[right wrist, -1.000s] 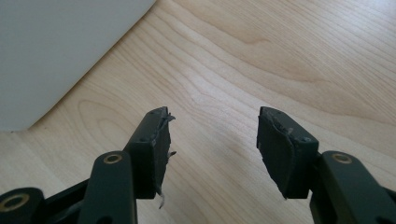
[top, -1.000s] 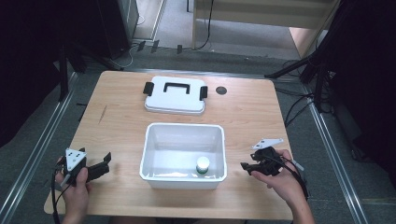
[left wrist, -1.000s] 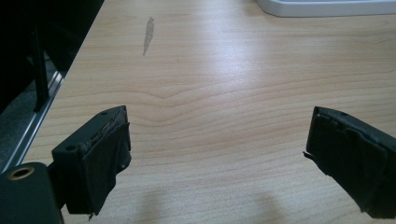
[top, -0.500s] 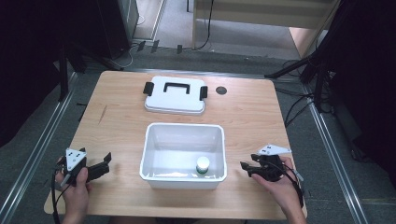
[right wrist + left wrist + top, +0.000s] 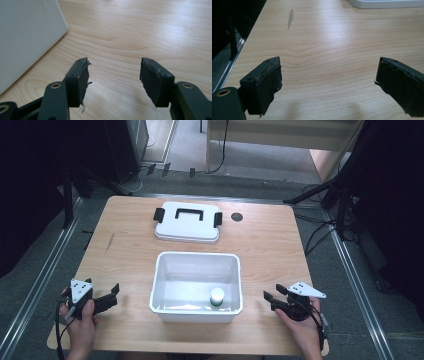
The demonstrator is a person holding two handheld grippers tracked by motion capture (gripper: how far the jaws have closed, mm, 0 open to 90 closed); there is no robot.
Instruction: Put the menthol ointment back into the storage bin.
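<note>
Wooden table [image 5: 280, 245] bears white open-topped bin [image 5: 165, 285].

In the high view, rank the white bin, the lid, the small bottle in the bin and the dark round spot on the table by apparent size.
1. White bin, largest.
2. Lid, somewhat smaller, though it lies farther from the camera.
3. Small bottle and dark round spot: too alike to rank.

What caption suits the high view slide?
White bin holding a small bottle, lid behind, open grippers either side.
</note>
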